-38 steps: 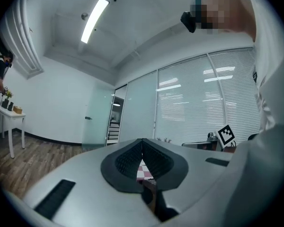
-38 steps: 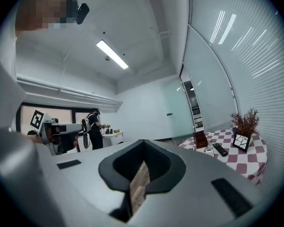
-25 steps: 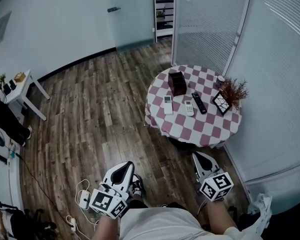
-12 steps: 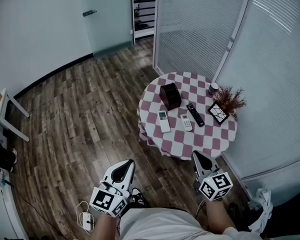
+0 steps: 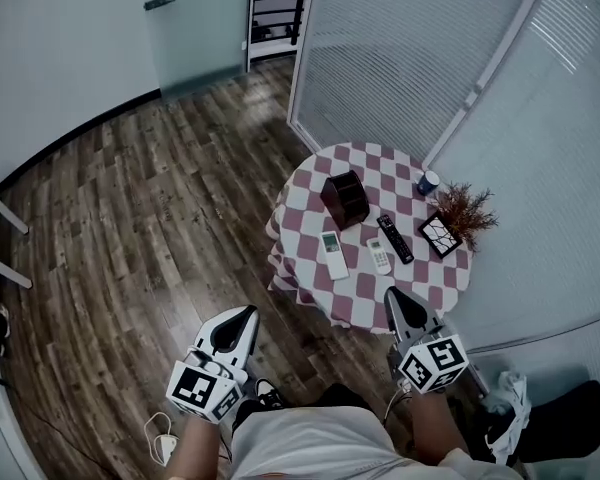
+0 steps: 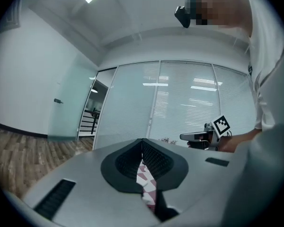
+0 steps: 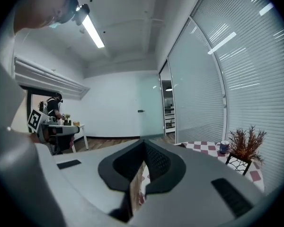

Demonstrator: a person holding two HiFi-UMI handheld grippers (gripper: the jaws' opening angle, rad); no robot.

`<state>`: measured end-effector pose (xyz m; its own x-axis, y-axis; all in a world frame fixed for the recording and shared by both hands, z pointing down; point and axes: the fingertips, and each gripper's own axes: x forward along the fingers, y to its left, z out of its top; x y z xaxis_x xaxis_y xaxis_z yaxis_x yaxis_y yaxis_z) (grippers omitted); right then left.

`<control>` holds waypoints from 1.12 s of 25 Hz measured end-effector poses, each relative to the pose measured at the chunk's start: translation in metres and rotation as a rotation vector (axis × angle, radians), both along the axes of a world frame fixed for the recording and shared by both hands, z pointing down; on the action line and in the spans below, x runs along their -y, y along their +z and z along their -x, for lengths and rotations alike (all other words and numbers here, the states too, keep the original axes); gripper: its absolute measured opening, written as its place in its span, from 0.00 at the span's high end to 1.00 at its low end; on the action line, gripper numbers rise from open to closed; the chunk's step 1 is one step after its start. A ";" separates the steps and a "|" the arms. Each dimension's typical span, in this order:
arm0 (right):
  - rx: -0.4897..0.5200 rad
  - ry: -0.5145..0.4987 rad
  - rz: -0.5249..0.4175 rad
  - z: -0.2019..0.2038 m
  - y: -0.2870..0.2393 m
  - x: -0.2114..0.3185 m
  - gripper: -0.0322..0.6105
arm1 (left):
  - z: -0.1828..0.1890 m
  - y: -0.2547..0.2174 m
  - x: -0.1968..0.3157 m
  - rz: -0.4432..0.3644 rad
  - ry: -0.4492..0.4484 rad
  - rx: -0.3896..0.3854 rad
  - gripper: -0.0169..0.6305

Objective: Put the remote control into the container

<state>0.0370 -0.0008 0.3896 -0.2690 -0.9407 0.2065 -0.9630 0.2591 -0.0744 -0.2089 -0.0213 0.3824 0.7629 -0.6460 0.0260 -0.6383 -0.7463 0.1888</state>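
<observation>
Three remotes lay on the round table (image 5: 310,183) with the checked cloth: a larger white remote (image 5: 333,255), a smaller white remote (image 5: 379,256) beside it, and a black remote (image 5: 395,238) just to the right of that one. All three lay flat on the cloth, outside the one dark brown container (image 5: 345,198), which stood just beyond the larger white remote, near the middle of the table. There were also one mug (image 5: 428,182), one dried plant (image 5: 467,211) and one small frame (image 5: 440,235), grouped at the table's right edge by the glass wall with blinds (image 5: 400,58); the frame sat just beside the black remote.

Two grippers were held low in front of the person, short of the table and well apart from the remotes. The left gripper (image 5: 248,310) hung over the wooden floor (image 5: 130,228), its jaws pressed together with nothing between them. The right gripper (image 5: 390,290) pointed at the table's near edge, its jaws likewise pressed together and empty.
</observation>
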 end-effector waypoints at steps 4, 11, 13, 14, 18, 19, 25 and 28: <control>0.004 0.018 0.019 -0.001 0.009 0.010 0.93 | -0.018 0.001 0.022 -0.003 0.054 0.009 0.96; 0.058 0.072 -0.012 -0.050 0.014 0.027 0.93 | -0.068 -0.011 0.044 -0.049 0.114 0.034 0.96; 0.089 0.080 -0.021 -0.067 0.016 0.032 0.93 | -0.084 -0.015 0.047 -0.058 0.107 0.063 0.96; 0.106 0.080 -0.027 -0.076 0.016 0.035 0.93 | -0.093 -0.018 0.048 -0.064 0.103 0.078 0.96; 0.152 0.071 -0.061 -0.120 0.015 0.044 0.93 | -0.137 -0.023 0.053 -0.068 0.084 0.114 0.96; 0.160 0.076 -0.063 -0.135 0.017 0.044 0.93 | -0.148 -0.023 0.054 -0.066 0.079 0.119 0.96; 0.205 0.137 -0.030 -0.203 0.044 0.040 0.93 | -0.193 -0.016 0.059 -0.063 0.070 0.206 0.96; 0.230 0.150 -0.033 -0.209 0.046 0.039 0.93 | -0.208 -0.014 0.066 -0.067 0.086 0.235 0.96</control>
<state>0.2459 -0.0396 0.4354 -0.1626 -0.9788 0.1246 -0.9495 0.1209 -0.2894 -0.0008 -0.0872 0.3682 0.7932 -0.5853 0.1680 -0.5925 -0.8055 -0.0091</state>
